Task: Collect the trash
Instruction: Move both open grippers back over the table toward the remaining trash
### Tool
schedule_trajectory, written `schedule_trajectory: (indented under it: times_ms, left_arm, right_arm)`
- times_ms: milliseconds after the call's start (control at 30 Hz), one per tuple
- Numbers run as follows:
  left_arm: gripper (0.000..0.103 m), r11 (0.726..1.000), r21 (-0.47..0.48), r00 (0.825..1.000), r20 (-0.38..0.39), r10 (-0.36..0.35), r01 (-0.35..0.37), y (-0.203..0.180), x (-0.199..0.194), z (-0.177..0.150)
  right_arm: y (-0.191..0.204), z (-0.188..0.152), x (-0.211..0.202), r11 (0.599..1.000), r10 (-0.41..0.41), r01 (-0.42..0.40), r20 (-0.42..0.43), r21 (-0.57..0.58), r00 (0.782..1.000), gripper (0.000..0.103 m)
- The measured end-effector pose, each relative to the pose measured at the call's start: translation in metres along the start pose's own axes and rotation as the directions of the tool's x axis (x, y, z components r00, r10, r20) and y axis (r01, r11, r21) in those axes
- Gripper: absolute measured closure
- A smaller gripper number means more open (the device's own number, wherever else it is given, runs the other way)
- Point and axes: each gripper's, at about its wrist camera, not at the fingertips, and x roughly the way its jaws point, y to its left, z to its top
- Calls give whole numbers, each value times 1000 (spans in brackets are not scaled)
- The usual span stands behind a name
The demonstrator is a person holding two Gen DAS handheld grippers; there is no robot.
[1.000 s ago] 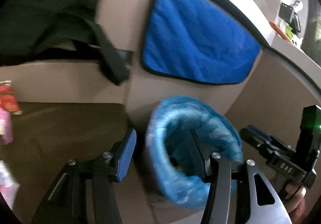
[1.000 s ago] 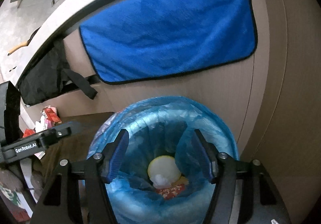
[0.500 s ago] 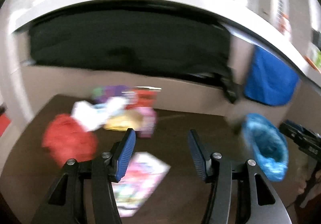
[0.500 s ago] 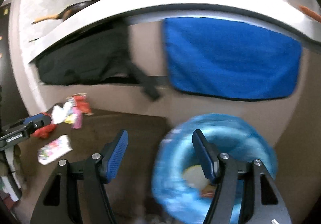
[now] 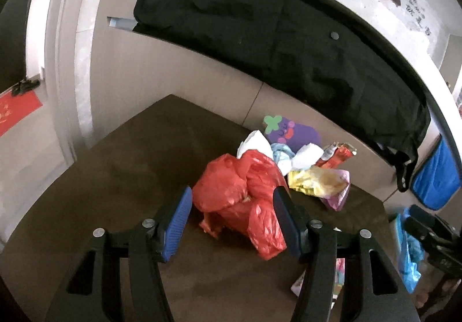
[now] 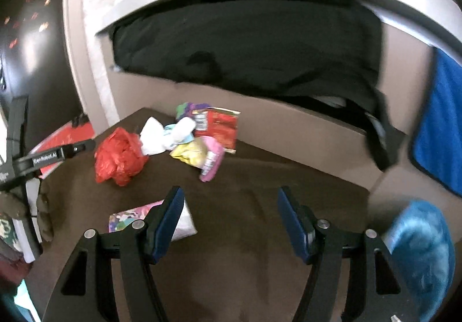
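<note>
Most trash not yet binned. Left gripper [image 5: 232,216] jaws opening, empty; red bag [image 5: 242,198] sits just past its tips, w/ wrappers [image 5: 317,180] beyond. Right gripper [image 6: 231,219] open, empty; pink packet [image 6: 144,216] behind its left finger, bin [image 6: 418,252] to its right.

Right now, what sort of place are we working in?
Probably a home kitchen or dining corner: a dark brown table strewn with snack wrappers, a blue-lined trash bin beside it, and a blue towel hanging on pale cabinetry.
</note>
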Motion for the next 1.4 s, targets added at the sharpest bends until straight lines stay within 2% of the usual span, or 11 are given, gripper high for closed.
schedule_trajectory:
  times_ms: [300, 533, 700, 767, 800, 833, 900, 1000, 1133, 1333, 1400]
  left_arm:
    - [42, 996, -8, 994, 68, -88, 89, 3, -2, 1]
    - [41, 991, -36, 990, 68, -124, 127, 10, 2, -2]
    - [41, 991, -48, 990, 65, -125, 128, 14, 4, -2]
    - [41, 991, -43, 990, 75, -123, 126, 14, 3, -1]
    - [41, 991, -38, 989, 83, -121, 124, 12, 1, -1]
    - [41, 992, -36, 989, 89, -119, 122, 11, 0, -2]
    - [40, 992, -26, 988, 92, -124, 127, 8, -1, -2]
    - [38, 989, -7, 986, 82, -144, 145, -1, -3, -3]
    - [38, 983, 39, 982, 49, -182, 180, -26, -3, -3]
    - [38, 961, 74, 964, -55, -261, 265, -75, 12, -4]
    - [38, 958, 97, 962, -64, -264, 269, -88, 14, -7]
  right_arm:
    - [21, 39, 70, 997, 30, -31, -16, -68, 999, 39]
    - [29, 79, 114, 991, -42, 48, 52, -124, 998, 39]
    - [24, 93, 158, 996, -27, 23, -44, -91, 999, 40]
    - [21, 89, 166, 997, -13, 7, -84, -80, 996, 44]
    - [19, 85, 167, 997, 23, -30, -106, -68, 994, 65]
    - [16, 79, 167, 997, 52, -59, -136, -55, 989, 75]
    - [12, 63, 162, 994, 90, -100, -186, -44, 978, 79]
    - [4, 43, 143, 995, 80, -91, -196, -50, 977, 89]
    - [-22, 20, 112, 993, 117, -112, -200, 34, 973, 89]
    - [-59, -8, 68, 992, 79, -61, -163, 113, 983, 89]
    - [-67, -14, 59, 986, 97, -75, -148, 148, 984, 84]
